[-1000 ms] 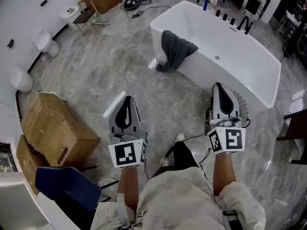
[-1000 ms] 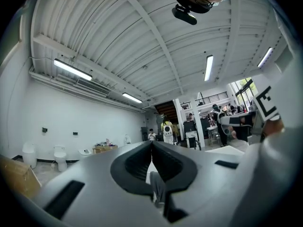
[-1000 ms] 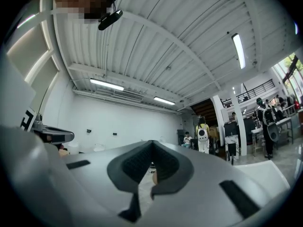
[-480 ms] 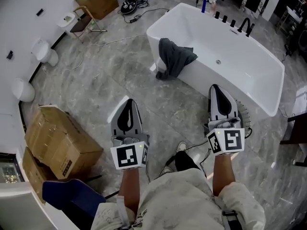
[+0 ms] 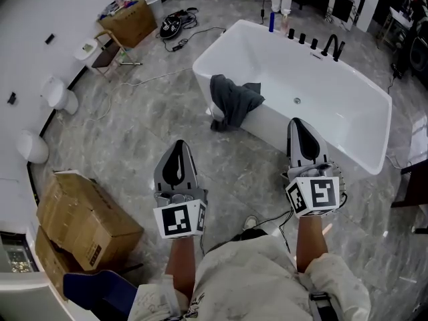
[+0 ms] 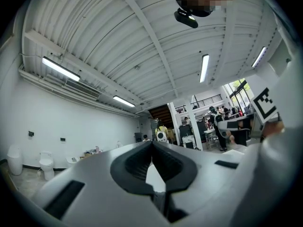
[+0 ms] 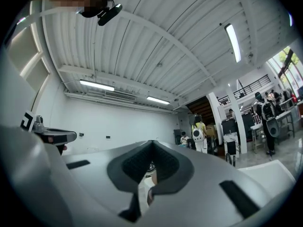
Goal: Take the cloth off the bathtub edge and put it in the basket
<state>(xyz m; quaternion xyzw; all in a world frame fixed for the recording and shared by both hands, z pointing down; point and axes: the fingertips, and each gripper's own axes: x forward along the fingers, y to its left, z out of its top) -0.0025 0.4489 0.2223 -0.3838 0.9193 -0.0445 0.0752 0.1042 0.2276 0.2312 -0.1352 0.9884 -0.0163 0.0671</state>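
Head view, looking steeply down. The grey cloth [image 5: 234, 102] is draped over the near rim of the white bathtub [image 5: 274, 131], close to the tub's left end; part of it hangs down the outer wall toward the floor and part folds inside. It lies well apart from both grippers, at about 1 o'clock from the left gripper [image 5: 179, 146] and about 11 o'clock from the right gripper [image 5: 299, 122].

Left gripper: clenched and empty. In the left gripper view [image 6: 152, 144] the two dark pads meet at the tip with nothing between them. It points toward 12 o'clock over bare grey marble floor [image 5: 134, 126].

Right gripper: also clenched, holding nothing. The right gripper view [image 7: 151, 144] shows the tips together. Its nose overlaps the tub's near wall in the head view; contact cannot be judged.

Both gripper views look roughly level, showing mostly white ribbed ceiling, strip lights and distant people at benches — neither shows the cloth.

Surroundings:
- black faucet [image 5: 332, 44] on the far rim of the tub, at 1 o'clock
- blue bottle [image 5: 271, 22] at the tub's far corner, 12 o'clock
- cardboard box [image 5: 83, 219] at 9 o'clock of the left gripper
- coiled cables [image 5: 175, 22] at 11 o'clock
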